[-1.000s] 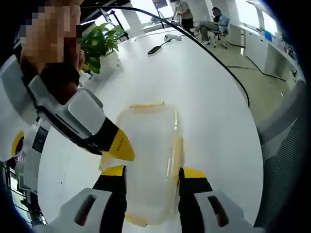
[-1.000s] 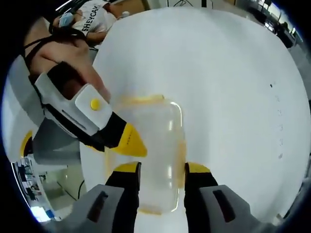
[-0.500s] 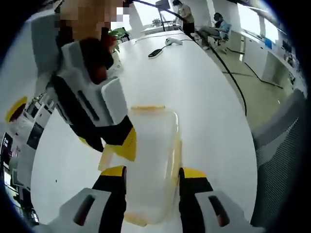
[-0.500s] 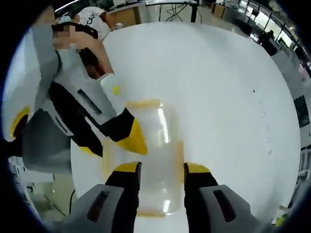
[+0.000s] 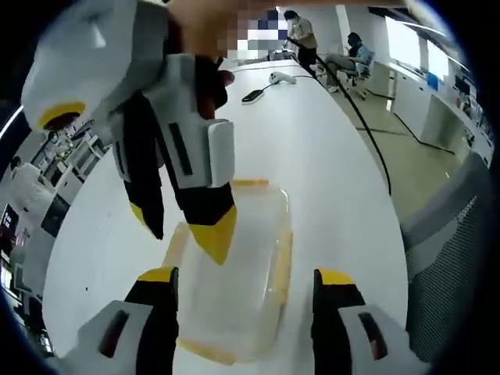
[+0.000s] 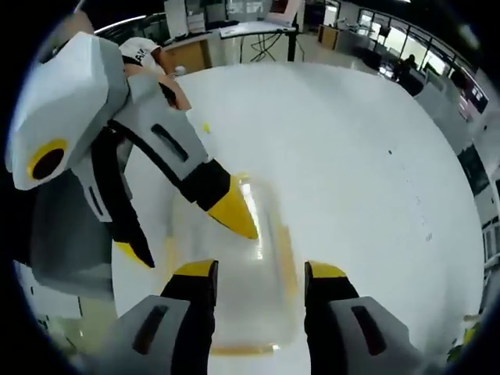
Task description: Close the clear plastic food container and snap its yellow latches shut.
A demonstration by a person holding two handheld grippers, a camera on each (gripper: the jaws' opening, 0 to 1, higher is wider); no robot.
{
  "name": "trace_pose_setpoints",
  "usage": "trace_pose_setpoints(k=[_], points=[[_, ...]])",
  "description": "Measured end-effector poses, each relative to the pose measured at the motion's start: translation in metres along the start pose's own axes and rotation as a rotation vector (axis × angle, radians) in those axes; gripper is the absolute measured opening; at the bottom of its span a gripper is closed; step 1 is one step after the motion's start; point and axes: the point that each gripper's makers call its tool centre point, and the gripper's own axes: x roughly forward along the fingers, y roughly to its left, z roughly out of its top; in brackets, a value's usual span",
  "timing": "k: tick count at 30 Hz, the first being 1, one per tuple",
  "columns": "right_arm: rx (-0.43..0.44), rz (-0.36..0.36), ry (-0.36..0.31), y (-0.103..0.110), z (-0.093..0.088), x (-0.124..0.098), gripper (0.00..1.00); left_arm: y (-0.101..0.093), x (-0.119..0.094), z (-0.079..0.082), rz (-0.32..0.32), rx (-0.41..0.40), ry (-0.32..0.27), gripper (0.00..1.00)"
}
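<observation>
**Container can slide away if I push the lid from one side only**

Container (image 5: 234,273) lies on the white tabletop (image 5: 328,156), its long side pointing away from me, and the lid seems to sit on top of it. Yellow latches (image 5: 283,262) run along its edges; I cannot tell if any of them is already snapped down.

My left gripper (image 5: 245,283) is wide open, with one jaw at each side of the container, and it holds nothing. In the right gripper view it comes in from the left and one of its yellow tips rests on or just above the lid. My right gripper (image 6: 258,275) is also open around the near end of the container (image 6: 234,281) and grips nothing. In the left gripper view it comes down from above with one yellow tip over the middle of the lid.

What I think can go wrong:
- The clear plastic is smooth and light. If one tip presses off the centre, the box may tilt or slip over the tabletop (image 6: 367,156) instead of closing.
- If the lid is not flat on the rim, a latch can fold down without catching.
- My jaws stand very near the side latches. Closing them carelessly could squeeze the walls and pop the lid up.
- Both grippers crowd the same small place, so they may knock each other.
</observation>
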Motion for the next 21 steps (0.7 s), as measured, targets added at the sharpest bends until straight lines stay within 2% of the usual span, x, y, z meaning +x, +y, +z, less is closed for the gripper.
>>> trace_pose_setpoints(k=[2, 6, 9, 12, 15, 19, 21], points=[[-0.010, -0.010, -0.007, 0.001, -0.002, -0.002, 0.46, -0.003, 0.001, -0.002, -0.028, 0.005, 0.006, 0.71], [-0.008, -0.004, -0.028, 0.009, -0.002, -0.005, 0.54, 0.000, 0.000, -0.007, -0.041, -0.006, 0.017, 0.75], [0.014, 0.007, -0.091, 0.015, 0.003, -0.008, 0.62, 0.001, -0.001, -0.010, -0.056, -0.044, 0.020, 0.84], [0.004, 0.012, -0.100, 0.020, 0.000, -0.010, 0.65, 0.007, -0.004, -0.005, -0.046, -0.042, -0.006, 0.88], [-0.014, 0.008, -0.091, 0.023, -0.006, -0.009, 0.72, 0.013, -0.004, 0.001, -0.043, -0.054, -0.040, 0.90], [-0.021, 0.014, -0.059, 0.027, -0.017, -0.009, 0.74, 0.012, -0.002, -0.001, -0.068, -0.057, -0.022, 0.85], [-0.023, 0.014, -0.052, 0.028, -0.020, -0.010, 0.74, 0.013, -0.002, -0.003, -0.068, -0.041, -0.014, 0.86]])
